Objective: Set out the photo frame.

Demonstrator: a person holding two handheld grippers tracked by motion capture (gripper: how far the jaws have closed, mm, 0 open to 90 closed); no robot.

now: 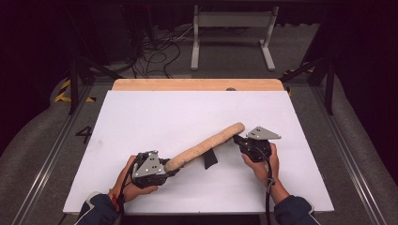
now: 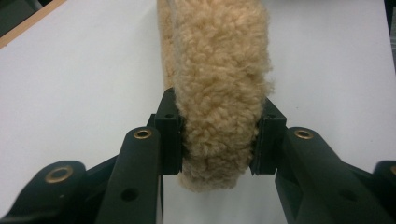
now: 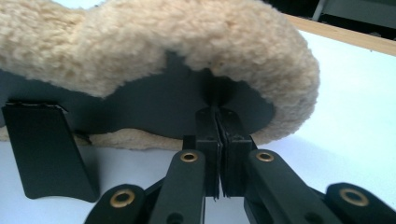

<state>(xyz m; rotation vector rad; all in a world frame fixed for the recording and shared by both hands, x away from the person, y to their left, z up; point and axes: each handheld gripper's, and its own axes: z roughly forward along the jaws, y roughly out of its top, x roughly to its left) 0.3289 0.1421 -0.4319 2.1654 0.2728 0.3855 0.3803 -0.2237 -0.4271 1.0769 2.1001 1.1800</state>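
A long tan fleece pad [image 1: 206, 145] with a black underside is held slantwise just above the white table [image 1: 141, 117]. My left gripper [image 1: 171, 166] is shut on its near left end. In the left gripper view the pads squeeze the fleece pad [image 2: 219, 70] from both sides, with the left gripper [image 2: 217, 135] around its tip. My right gripper [image 1: 237, 139] holds the far right end. In the right gripper view the right gripper [image 3: 218, 135] is shut on the thin black lining [image 3: 154, 107] under the fleece pad [image 3: 187, 37]. A black flap [image 3: 46, 149] hangs from the underside.
The black flap [image 1: 210, 159] dangles under the pad's middle and touches the table. A wooden strip [image 1: 197, 84] runs along the table's far edge. Beyond it are a metal stand [image 1: 232, 37] and cables on the floor. A person's hands hold both grippers near the front edge.
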